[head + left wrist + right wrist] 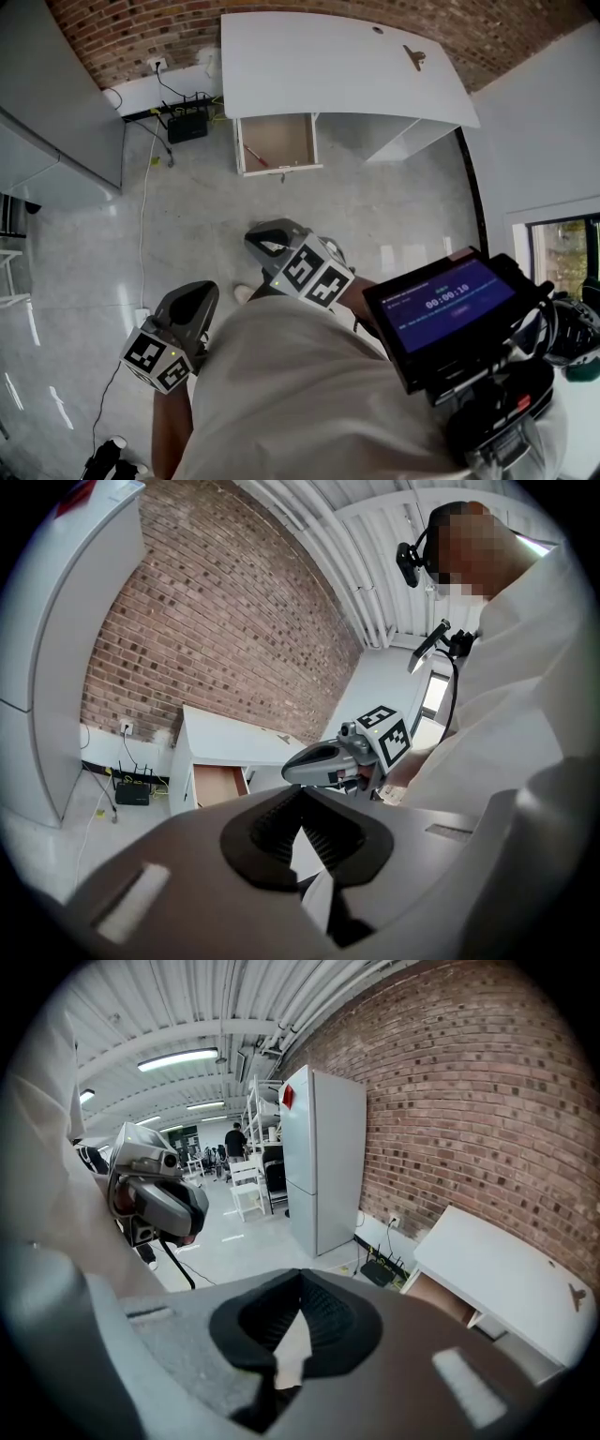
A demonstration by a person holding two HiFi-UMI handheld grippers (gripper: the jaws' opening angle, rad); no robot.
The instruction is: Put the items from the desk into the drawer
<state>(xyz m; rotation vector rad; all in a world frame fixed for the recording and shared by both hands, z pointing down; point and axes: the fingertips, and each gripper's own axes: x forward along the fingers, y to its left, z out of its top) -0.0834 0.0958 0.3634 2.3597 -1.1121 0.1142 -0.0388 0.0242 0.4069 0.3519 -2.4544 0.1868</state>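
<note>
Grey polished floor (375, 225) lies open between the person and the white desk (319, 66), which stands against the brick wall (122, 28). At the left, a black router (187, 124) and its cables sit by the wall. Next, the open drawer (277, 142) holds a slim red object (255, 156). A small brown item (413, 58) lies near the desk's right edge. The left gripper (192, 292) and right gripper (264, 240) hang well back from the desk, each with its jaws pressed together on nothing.

Drawer (281, 136) open under white desk (328, 66) — red item (255, 157) inside, small dark item (413, 57) on desktop
</note>
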